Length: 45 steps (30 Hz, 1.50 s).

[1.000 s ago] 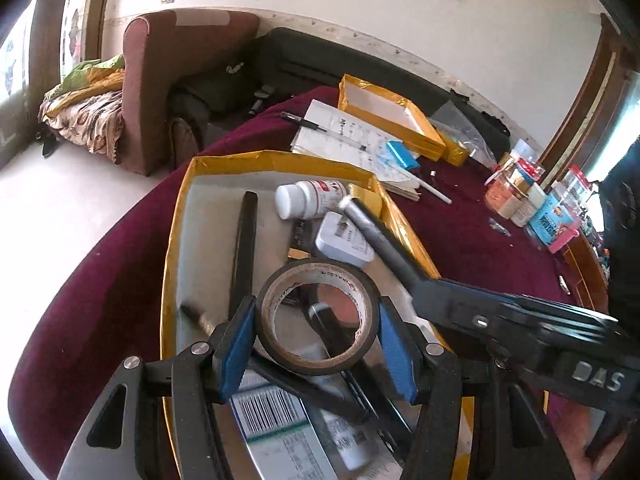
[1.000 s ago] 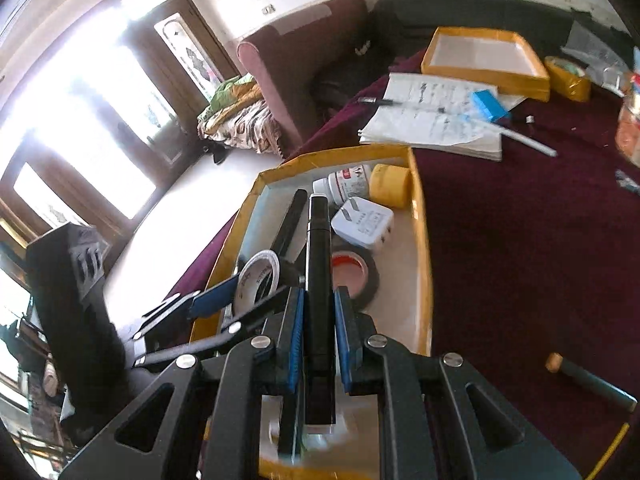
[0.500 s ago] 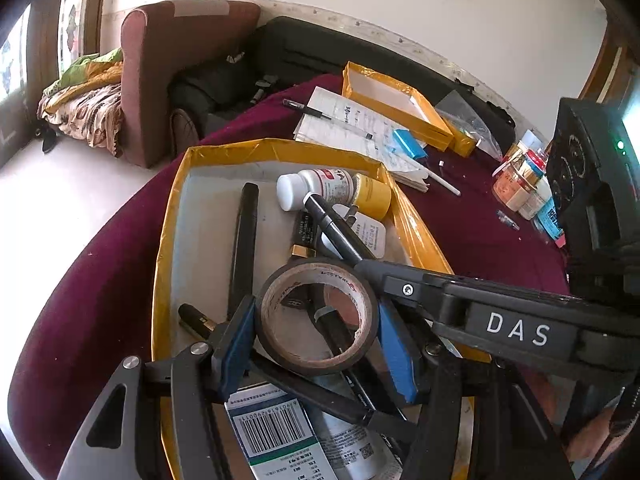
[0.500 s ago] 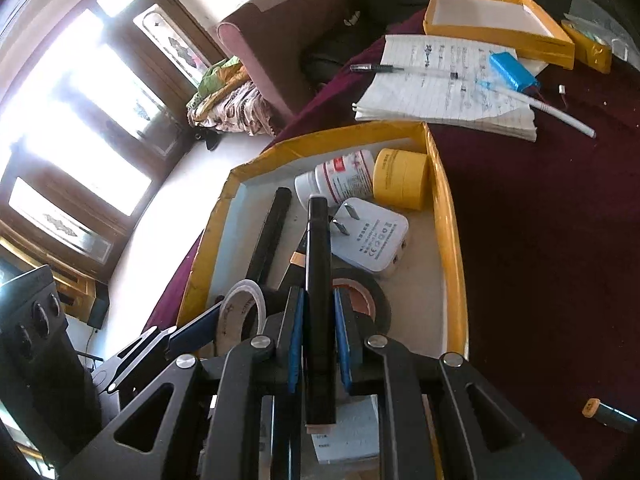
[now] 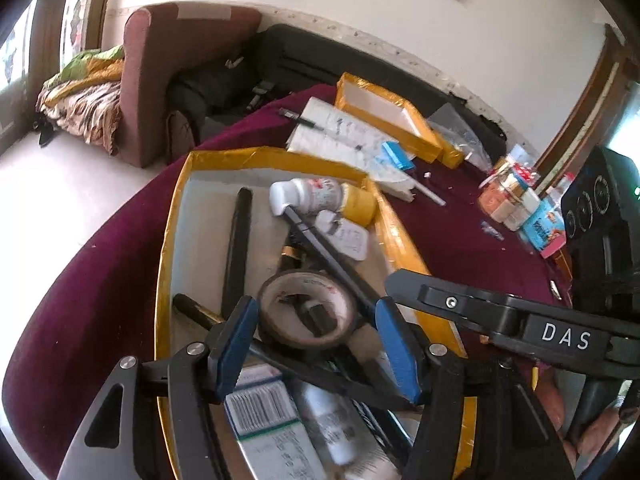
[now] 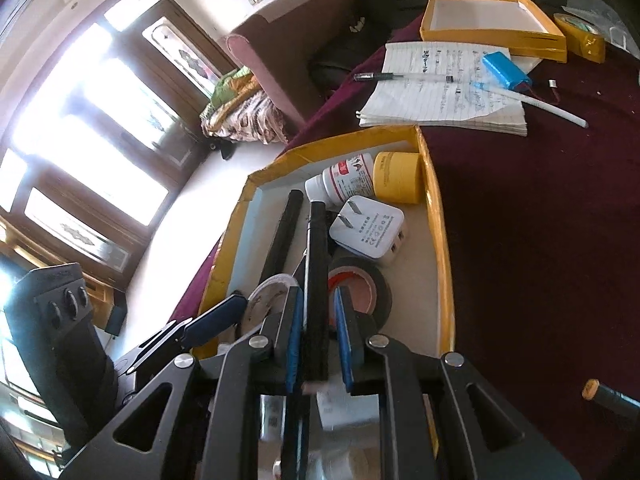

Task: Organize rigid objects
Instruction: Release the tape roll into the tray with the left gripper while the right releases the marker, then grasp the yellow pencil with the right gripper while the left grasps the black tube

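A yellow-rimmed tray (image 5: pixel 172 216) (image 6: pixel 438 216) on the maroon table holds a white pill bottle (image 5: pixel 304 196) (image 6: pixel 344 180), a yellow tape roll (image 6: pixel 400 176), a white charger (image 6: pixel 370 226), a black tape roll (image 6: pixel 360 284) and black pens. My left gripper (image 5: pixel 316 332) stands around a brown tape roll (image 5: pixel 306 312) over the tray; the blue pads sit a little off its sides. My right gripper (image 6: pixel 318 332) has its pads slightly apart around a long black bar (image 6: pixel 316 272) (image 5: pixel 328 252) that lies in the tray.
A notebook (image 6: pixel 444 92) with a pen and a blue box lies beyond the tray, with a smaller yellow tray (image 6: pixel 496 36) behind it. Jars and boxes (image 5: pixel 516 200) stand at the right. A black pen (image 6: pixel 612 398) lies on the cloth. A sofa is beyond the table.
Both grippers moved further over the tray. The right jaws have opened a little around the black bar. The left pads have eased apart around the brown tape roll, which sits lower.
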Tool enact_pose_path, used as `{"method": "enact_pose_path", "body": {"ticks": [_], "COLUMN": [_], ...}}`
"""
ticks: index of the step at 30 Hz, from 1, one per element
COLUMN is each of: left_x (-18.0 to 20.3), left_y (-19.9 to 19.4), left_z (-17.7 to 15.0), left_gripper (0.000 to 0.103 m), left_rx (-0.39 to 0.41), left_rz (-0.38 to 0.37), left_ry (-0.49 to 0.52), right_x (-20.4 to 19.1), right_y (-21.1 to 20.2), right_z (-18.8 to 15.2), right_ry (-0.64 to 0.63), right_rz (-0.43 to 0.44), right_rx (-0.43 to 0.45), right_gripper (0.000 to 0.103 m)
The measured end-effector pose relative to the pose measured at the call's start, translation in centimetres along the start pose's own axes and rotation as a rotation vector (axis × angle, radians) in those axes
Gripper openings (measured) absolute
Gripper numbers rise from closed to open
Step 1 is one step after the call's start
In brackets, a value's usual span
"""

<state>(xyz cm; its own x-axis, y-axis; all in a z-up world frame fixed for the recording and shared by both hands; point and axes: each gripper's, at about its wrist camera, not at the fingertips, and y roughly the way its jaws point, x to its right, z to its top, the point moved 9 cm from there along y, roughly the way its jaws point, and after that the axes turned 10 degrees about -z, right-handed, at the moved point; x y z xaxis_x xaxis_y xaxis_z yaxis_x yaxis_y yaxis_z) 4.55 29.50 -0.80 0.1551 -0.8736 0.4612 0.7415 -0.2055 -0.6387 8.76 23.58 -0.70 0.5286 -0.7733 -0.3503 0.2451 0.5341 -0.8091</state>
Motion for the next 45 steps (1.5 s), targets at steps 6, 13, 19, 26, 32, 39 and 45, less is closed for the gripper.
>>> {"method": "enact_pose_path", "body": {"ticks": [6, 13, 19, 26, 32, 39, 45], "left_x": [4.0, 12.3, 19.2, 22.0, 22.0, 22.6, 22.5], "left_y": [-1.8, -1.4, 1.9, 6.4, 6.8, 7.0, 6.7], "left_z": [-1.1, -4.6, -11.1, -16.7, -17.0, -17.5, -17.5], "left_gripper": [0.065, 0.066, 0.070, 0.070, 0.076, 0.077, 0.078], "left_rx": [0.035, -0.005, -0.128, -0.262, -0.288, -0.294, -0.293], "left_rz": [-0.065, -0.171, -0.245, -0.174, -0.195, -0.179, -0.199], "left_ry": [0.058, 0.201, 0.347, 0.497, 0.490, 0.529, 0.510], "right_x": [2.4, 8.1, 15.8, 26.4, 26.9, 25.4, 28.3], "right_y": [-4.1, -9.3, -14.9, -17.2, -15.1, -12.8, -14.3], "right_z": [-2.6, -6.5, -10.1, -14.3, -14.5, -14.6, -15.1], "right_ry": [0.038, 0.134, 0.225, 0.411, 0.393, 0.247, 0.306], "right_rz": [0.019, 0.049, -0.075, -0.330, -0.347, -0.495, -0.530], "right_rx": [0.063, 0.105, 0.200, 0.197, 0.154, 0.132, 0.142], "right_gripper": [0.020, 0.021, 0.023, 0.026, 0.026, 0.023, 0.008]}}
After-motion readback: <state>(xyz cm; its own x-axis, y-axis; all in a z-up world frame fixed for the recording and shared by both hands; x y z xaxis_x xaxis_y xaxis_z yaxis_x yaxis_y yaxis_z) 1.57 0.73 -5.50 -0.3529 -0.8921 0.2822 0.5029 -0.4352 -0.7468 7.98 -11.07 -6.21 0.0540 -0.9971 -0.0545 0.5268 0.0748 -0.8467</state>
